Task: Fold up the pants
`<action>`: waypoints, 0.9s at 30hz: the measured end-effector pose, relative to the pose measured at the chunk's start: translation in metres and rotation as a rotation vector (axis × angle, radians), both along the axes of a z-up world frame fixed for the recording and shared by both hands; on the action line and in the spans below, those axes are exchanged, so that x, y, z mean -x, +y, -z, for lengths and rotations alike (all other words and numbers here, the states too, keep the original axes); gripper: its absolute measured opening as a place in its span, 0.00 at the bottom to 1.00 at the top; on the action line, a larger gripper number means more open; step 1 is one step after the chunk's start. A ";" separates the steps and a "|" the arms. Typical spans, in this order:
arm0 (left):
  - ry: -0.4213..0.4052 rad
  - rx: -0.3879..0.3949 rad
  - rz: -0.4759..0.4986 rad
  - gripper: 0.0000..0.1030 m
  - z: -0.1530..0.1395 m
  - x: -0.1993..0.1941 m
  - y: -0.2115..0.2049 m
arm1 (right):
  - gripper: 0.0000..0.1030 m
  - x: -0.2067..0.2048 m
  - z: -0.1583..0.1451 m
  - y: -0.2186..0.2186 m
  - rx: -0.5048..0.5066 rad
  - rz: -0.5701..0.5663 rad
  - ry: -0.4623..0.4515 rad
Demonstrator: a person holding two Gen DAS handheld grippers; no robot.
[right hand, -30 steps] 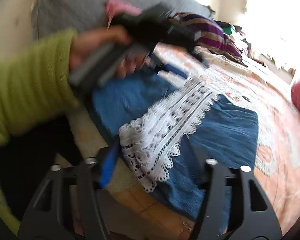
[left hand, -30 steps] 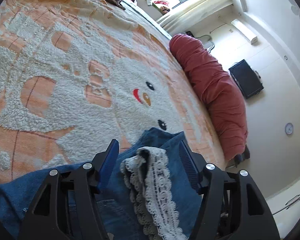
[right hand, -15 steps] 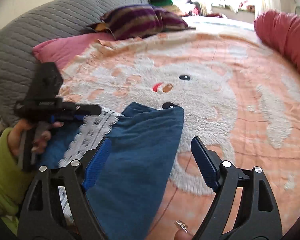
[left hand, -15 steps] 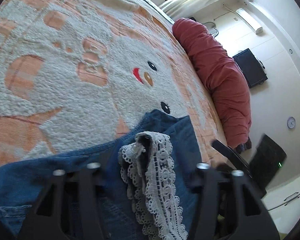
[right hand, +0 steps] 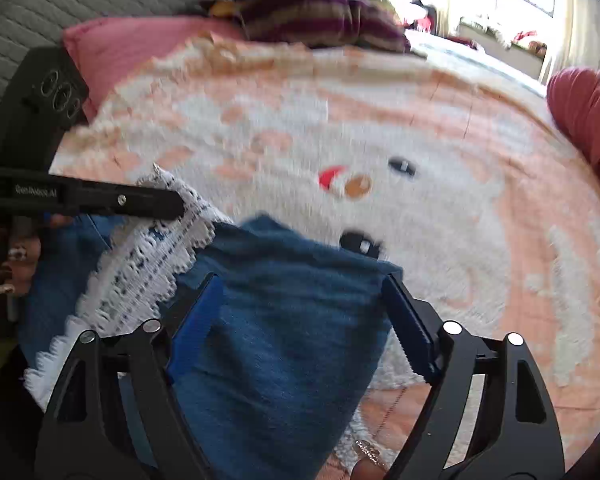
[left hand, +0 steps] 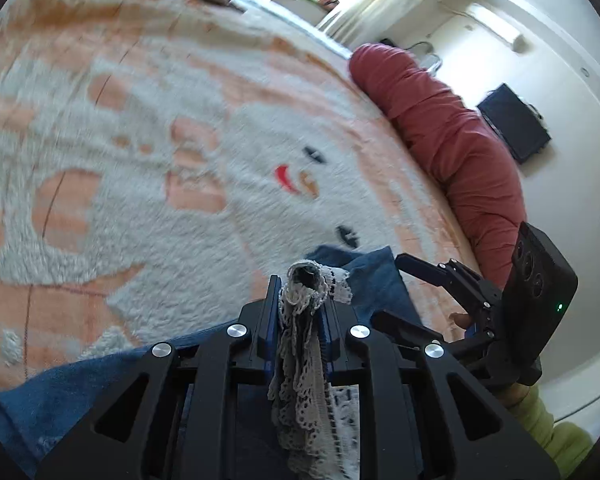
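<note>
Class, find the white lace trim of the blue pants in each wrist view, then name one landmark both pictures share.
Left wrist view: the lace trim hangs at bottom centre, pinched in the left gripper.
Right wrist view: the lace trim runs diagonally at left, its top end under the left gripper.
Shared landmark: the blanket's red-and-orange nose.

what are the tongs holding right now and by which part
The left tongs, jaws just closed, pinch the pants by their white lace trim. The right tongs stand open astride the denim leg end, gripping nothing.
</note>
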State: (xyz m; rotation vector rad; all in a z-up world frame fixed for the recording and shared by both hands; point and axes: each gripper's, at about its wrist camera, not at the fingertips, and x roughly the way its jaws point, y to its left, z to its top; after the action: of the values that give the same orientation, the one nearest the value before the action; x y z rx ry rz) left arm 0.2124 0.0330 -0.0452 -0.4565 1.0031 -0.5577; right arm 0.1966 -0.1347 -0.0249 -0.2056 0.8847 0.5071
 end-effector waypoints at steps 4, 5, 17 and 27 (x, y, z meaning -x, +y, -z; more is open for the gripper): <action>0.024 -0.030 -0.019 0.22 0.011 -0.004 0.000 | 0.71 -0.004 0.016 -0.008 0.066 0.052 0.033; 0.023 -0.033 -0.022 0.24 0.012 -0.004 0.000 | 0.71 -0.008 0.019 -0.014 0.035 0.077 0.058; -0.101 -0.088 -0.062 0.57 -0.023 0.016 0.012 | 0.75 0.015 0.007 -0.036 -0.051 0.118 -0.005; -0.182 -0.191 -0.050 0.78 -0.050 0.041 0.005 | 0.87 0.039 -0.015 -0.042 -0.084 0.107 -0.071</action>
State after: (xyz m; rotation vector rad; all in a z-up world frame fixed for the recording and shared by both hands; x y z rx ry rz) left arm 0.1719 0.0377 0.0046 -0.2554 0.8582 -0.4452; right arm 0.1578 -0.1769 -0.0097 -0.0981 0.7986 0.4336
